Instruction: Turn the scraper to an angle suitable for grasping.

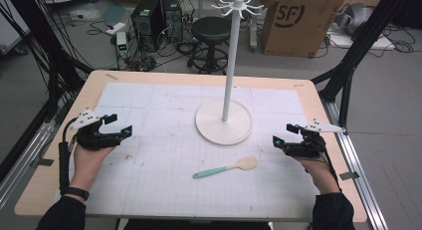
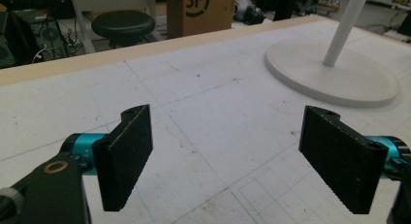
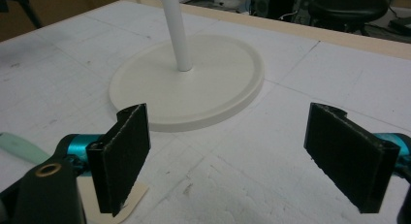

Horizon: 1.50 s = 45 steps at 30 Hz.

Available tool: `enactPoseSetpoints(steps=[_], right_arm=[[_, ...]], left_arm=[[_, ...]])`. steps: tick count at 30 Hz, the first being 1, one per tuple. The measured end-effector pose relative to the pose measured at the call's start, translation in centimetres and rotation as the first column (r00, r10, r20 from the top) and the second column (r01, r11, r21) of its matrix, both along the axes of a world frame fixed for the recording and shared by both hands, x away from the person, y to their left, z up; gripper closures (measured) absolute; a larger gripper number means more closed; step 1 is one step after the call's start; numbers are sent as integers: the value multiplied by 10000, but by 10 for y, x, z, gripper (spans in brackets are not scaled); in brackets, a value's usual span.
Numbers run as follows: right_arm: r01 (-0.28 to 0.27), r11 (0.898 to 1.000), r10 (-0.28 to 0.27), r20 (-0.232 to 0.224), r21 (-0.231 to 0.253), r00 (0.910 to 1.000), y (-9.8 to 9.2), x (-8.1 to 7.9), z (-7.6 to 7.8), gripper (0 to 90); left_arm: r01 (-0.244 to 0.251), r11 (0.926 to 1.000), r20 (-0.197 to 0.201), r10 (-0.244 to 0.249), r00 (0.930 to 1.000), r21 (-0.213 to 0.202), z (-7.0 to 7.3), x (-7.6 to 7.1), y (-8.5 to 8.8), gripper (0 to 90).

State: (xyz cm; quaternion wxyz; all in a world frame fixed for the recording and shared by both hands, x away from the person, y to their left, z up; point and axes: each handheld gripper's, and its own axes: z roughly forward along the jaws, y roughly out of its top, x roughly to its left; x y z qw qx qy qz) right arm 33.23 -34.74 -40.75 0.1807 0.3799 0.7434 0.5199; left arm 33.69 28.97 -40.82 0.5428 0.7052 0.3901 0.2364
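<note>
A white stand with a tall pole (image 1: 230,60), hooks at its top and a round base (image 1: 224,122) rises mid-table; the base (image 2: 334,76) (image 3: 189,83) appears in both gripper views. A spatula (image 1: 226,167) with a mint-green handle and a cream blade lies flat in front of the base; its handle (image 3: 17,147) and blade tip (image 3: 133,197) peek out beside my right gripper's left jaw. My left gripper (image 1: 121,124) rests at the left of the table, open and empty (image 2: 228,161). My right gripper (image 1: 284,134) rests at the right, open and empty (image 3: 232,158), just right of the spatula.
A white gridded mat (image 1: 169,140) covers the wooden table (image 1: 94,85). Behind the table stand a black stool (image 1: 211,31), a cardboard box (image 1: 298,21), computer cases (image 1: 154,16) and cables on the floor. Black frame struts (image 1: 348,65) flank the table.
</note>
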Motion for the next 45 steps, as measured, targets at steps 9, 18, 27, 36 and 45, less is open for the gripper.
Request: enactPoseSetpoints(steps=[9,18,27,36,45], right_arm=[[29,10000,-30,89,70,10000,-5,-1,2,159],[-282,9996,280,159,97,9995,-3,-1,3,159],[-1711,9853,1711,145,-34,9851,18,0,1,160],[-3273,9439,3266,-229,-439,9449,66,2,-8,162],[-3915,9175,3889,-471,-705,9201,96,1,-15,163]], left_arm=[[15,9999,-66,-16,10000,-172,1,-2,3,203],[71,9999,-185,-69,9998,120,-2,-2,3,202],[28,9996,-397,-17,9992,265,-7,0,6,197],[14,9998,-360,-6,9994,212,-6,-1,7,198],[66,9996,-364,-56,9993,259,-6,-1,6,197]])
